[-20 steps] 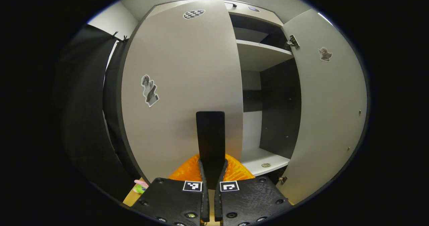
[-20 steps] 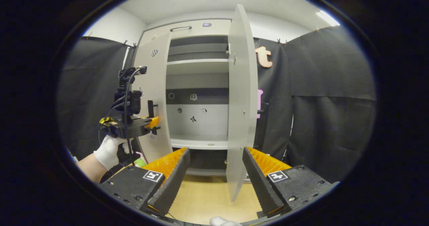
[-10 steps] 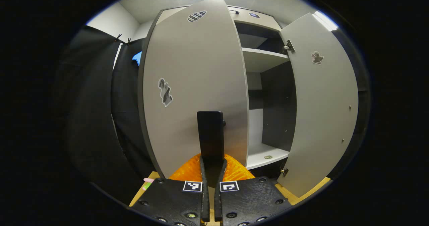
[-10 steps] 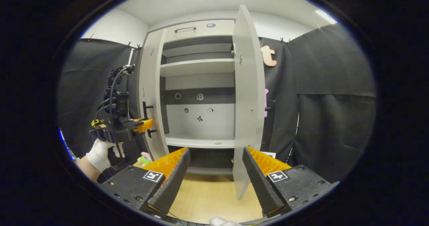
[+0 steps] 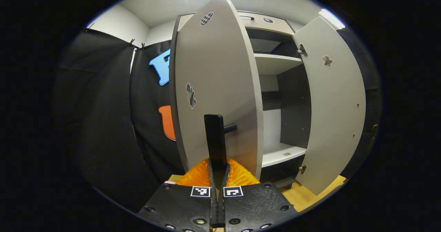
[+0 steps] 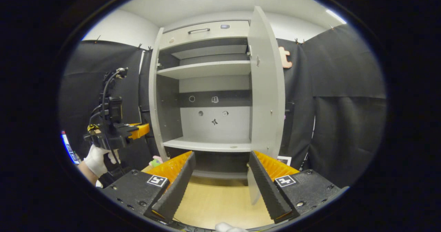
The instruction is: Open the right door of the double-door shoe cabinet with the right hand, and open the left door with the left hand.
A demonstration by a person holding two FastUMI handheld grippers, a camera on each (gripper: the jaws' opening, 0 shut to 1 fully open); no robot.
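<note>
**Holding left door by its handle, both doors swung out**

Left gripper [image 5: 218, 177] has its fingers pinched on the black handle [image 5: 216, 140] of the left door [image 5: 217, 87]; contact looks two-sided, though the close view is poor. Right door [image 6: 265, 94] stands wide open on the cabinet [image 6: 206, 84]. Right gripper [image 6: 220, 180] sits in front of the cabinet's lower shelf [image 6: 210, 144], fingers spread, touching nothing. A gloved hand [image 6: 96, 156] holds the left gripper, left of the cabinet.

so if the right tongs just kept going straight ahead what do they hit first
Probably nothing close by. The right tongs are open, aimed into the open cabinet between the right door and the left side. Straight on, the lower shelf or the back wall looks first, though depth is unclear.
</note>
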